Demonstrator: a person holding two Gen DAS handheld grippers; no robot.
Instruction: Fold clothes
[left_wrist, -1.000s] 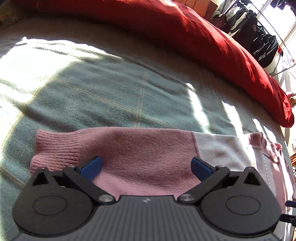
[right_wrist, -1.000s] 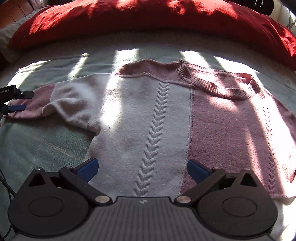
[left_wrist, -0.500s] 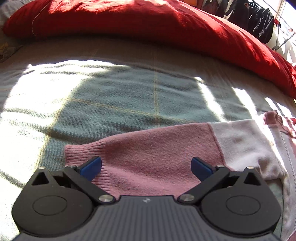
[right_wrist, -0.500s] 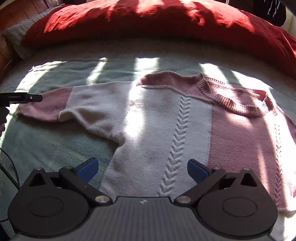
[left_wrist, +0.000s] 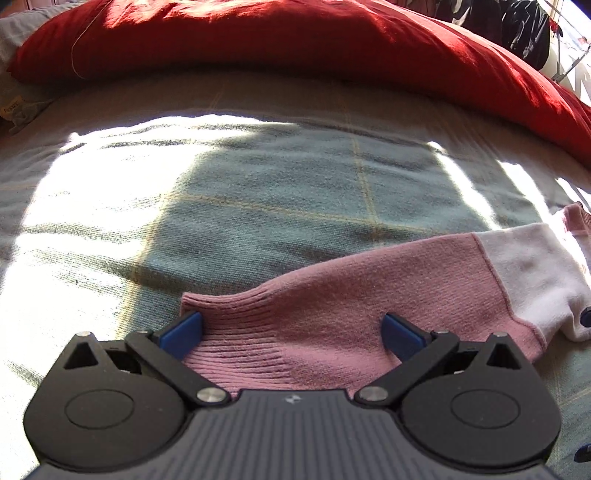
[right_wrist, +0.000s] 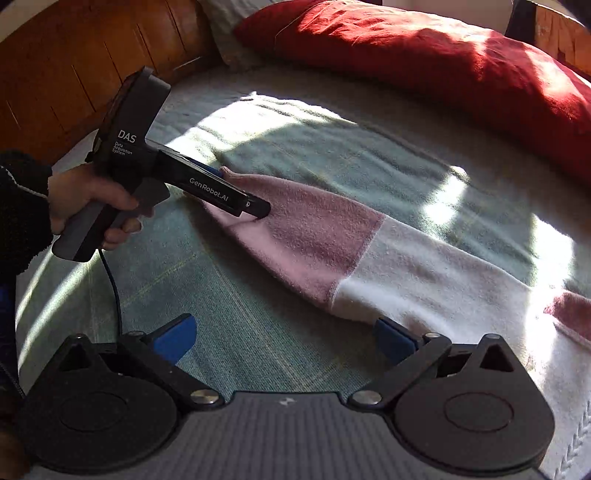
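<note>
Right gripper (right_wrist: 284, 338) swung left since 0.5 s ago; fingers spread, above bare blanket (right_wrist: 240, 317) beside sleeve edge. Left gripper (left_wrist: 291, 330) fingers spread, straddling pink cuff (left_wrist: 236, 332) (not clamped). Sweater (right_wrist: 424, 266) flat on bed.

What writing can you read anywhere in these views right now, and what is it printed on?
"DAS": white letters on the body of the left tongs, seen from the right wrist.
"Data Acquisition System": small print under it, barely legible.
"GenRobot.AI": along the near finger of those tongs, over the pink sleeve.
A yellowish tag at the bed's far left edge carries print too blurred to read.
</note>
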